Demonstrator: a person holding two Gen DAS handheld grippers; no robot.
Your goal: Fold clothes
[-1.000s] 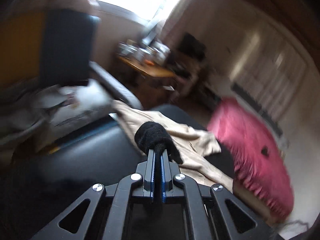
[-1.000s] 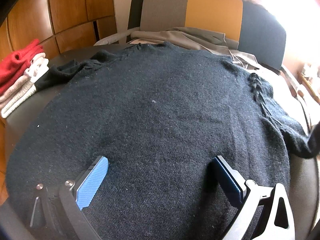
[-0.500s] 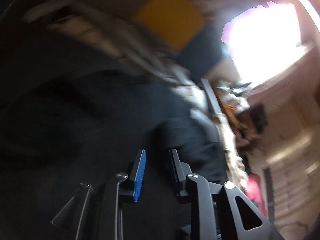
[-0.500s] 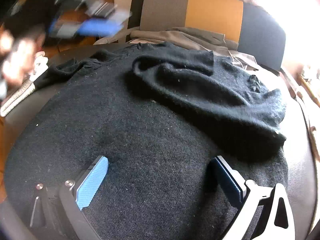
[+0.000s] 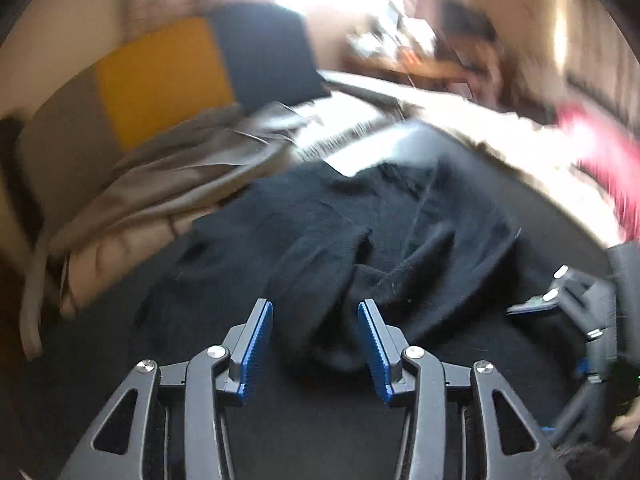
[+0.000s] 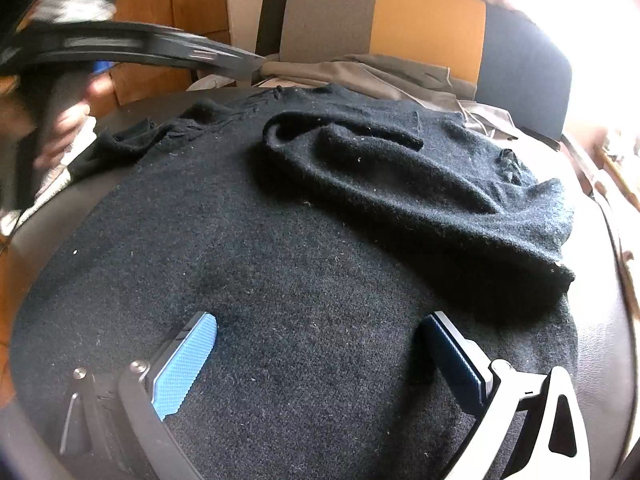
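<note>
A black knit sweater [image 6: 280, 264] lies spread on a dark leather seat. Its right sleeve [image 6: 420, 184] is folded across the chest; the other sleeve [image 6: 136, 140] lies stretched out at the far left. In the left wrist view the sweater [image 5: 360, 232] lies just ahead of my left gripper [image 5: 316, 320], which is open and empty above it. My right gripper [image 6: 320, 344] is open and empty, low over the sweater's lower body. The left gripper also shows blurred at the upper left of the right wrist view [image 6: 120, 46].
A grey, yellow and blue chair back [image 6: 420, 24] stands behind, with grey and beige clothes [image 6: 360, 72] draped in front of it. A red cloth [image 5: 600, 160] lies at the far right. Folded clothes sit at the left edge, partly hidden by the hand.
My left gripper carried the sleeve across the sweater, opened and let it go on the chest, then drew back to the left. The right gripper has not moved.
</note>
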